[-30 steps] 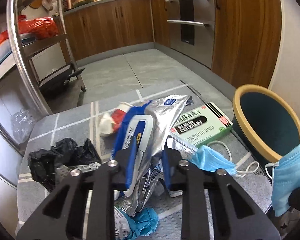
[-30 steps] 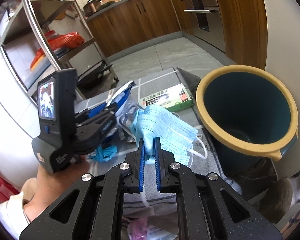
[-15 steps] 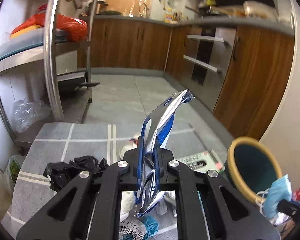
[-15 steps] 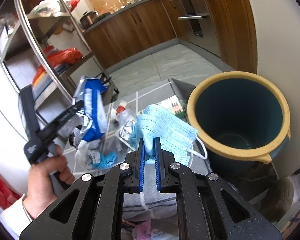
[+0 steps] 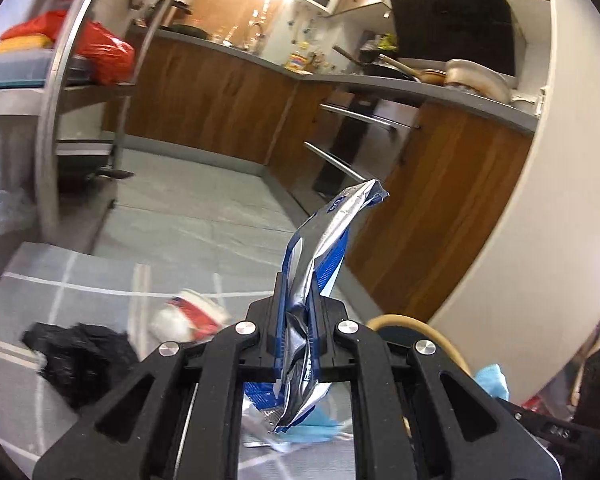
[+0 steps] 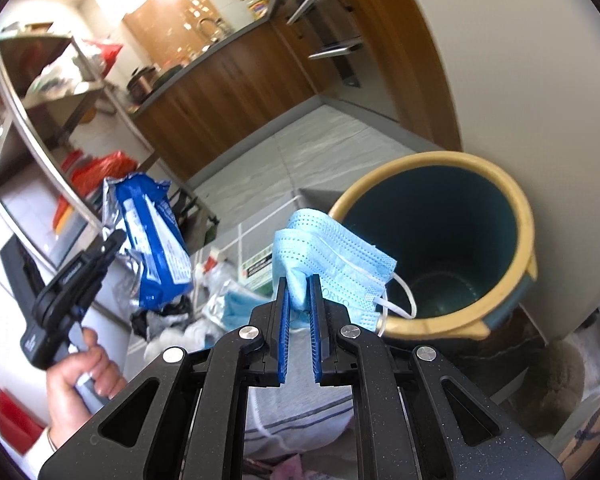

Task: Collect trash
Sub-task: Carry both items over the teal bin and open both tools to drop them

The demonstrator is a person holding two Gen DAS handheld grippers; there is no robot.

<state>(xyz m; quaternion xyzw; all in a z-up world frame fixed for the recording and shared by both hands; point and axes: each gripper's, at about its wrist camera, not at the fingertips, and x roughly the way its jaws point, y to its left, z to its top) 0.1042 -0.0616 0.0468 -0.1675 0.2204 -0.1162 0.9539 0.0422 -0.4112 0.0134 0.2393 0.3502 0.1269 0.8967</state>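
Note:
My left gripper point(image 5: 298, 312) is shut on a blue and silver foil wrapper point(image 5: 320, 260) and holds it up in the air; it shows in the right wrist view too point(image 6: 152, 240). My right gripper point(image 6: 299, 284) is shut on a light blue face mask point(image 6: 328, 264), held just left of the rim of a dark teal bin with a yellow rim point(image 6: 512, 216). The bin's rim shows in the left wrist view point(image 5: 432, 332) behind the left fingers.
On the grey mat point(image 5: 80, 280) lie a black plastic bag point(image 5: 80, 356), a red and white wrapper point(image 5: 192, 316), another blue mask point(image 6: 236, 308) and a green and white box point(image 6: 256, 268). A metal shelf rack point(image 5: 56, 120) stands at the left; wooden cabinets point(image 5: 220, 112) behind.
My left gripper has lifted the foil wrapper well off the mat. My right gripper has carried the mask up and closer to the bin's rim.

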